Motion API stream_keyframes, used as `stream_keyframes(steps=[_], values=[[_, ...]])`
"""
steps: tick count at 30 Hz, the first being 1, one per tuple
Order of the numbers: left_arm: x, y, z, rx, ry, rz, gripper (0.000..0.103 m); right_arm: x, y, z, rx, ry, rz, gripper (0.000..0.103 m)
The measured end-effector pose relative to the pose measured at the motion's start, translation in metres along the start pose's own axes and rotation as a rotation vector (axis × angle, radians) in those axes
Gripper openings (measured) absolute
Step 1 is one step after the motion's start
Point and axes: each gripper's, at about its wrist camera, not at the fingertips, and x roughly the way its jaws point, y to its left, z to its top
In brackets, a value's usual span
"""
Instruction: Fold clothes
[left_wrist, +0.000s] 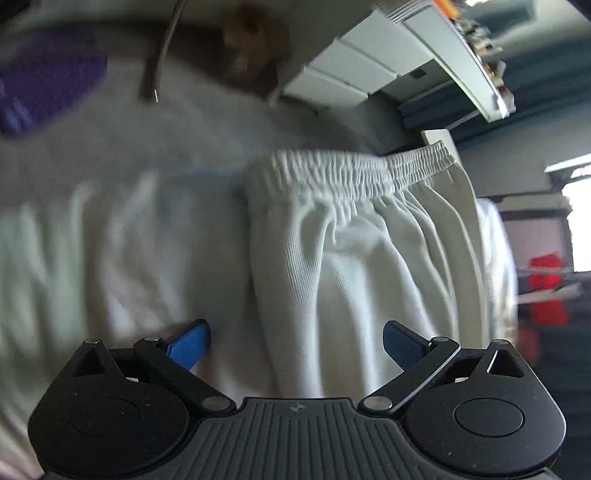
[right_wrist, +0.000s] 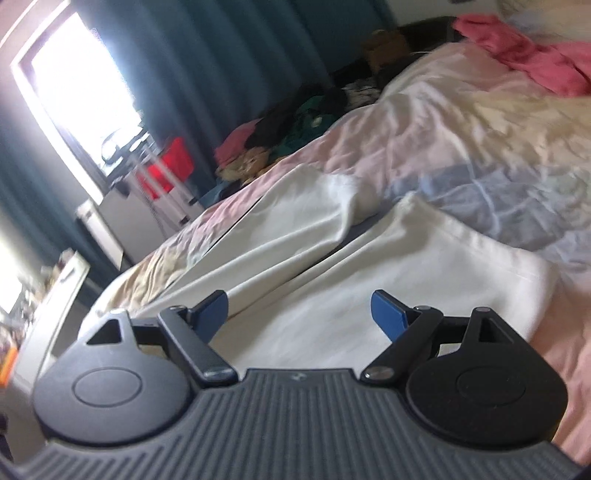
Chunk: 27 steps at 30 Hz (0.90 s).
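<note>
Jaws of left gripper (left_wrist: 297, 345) and right gripper (right_wrist: 299, 314) wide apart over white trousers (left_wrist: 354, 258), empty.

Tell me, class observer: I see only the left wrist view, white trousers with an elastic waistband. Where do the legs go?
Observer: In the right wrist view the white trousers lie spread on the bed, two legs running apart with a dark gap between them.
Operator: Is the right tool holding a leg?
Observer: No. The right tool is open, fingers apart above the nearer leg.
Operator: Anything else on the bed?
Observer: A pink cloth lies at the far end.
</note>
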Motion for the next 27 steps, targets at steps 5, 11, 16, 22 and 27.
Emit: stream_keyframes(steps=[5,11,16,22,27], values=[[-0.002,0.002,-0.003,-0.008,-0.050,-0.163,0.085,0.001,-0.035,0.009,0.144,0.023,-0.007,0.086],[-0.020,0.008,-0.009,0.015,-0.091,-0.399,0.082,-0.008,-0.080,0.013,0.253,-0.041,-0.145,0.086],[-0.003,-0.001,-0.009,0.074,-0.061,-0.234,0.078,-0.018,-0.107,0.009,0.395,-0.127,-0.355,0.086],[0.019,0.011,-0.006,0.012,0.024,-0.234,0.060,-0.016,-0.135,-0.001,0.557,-0.128,-0.456,0.086],[0.021,0.016,-0.006,-0.003,0.025,-0.275,0.045,0.012,-0.159,-0.022,0.750,0.038,-0.402,0.086]])
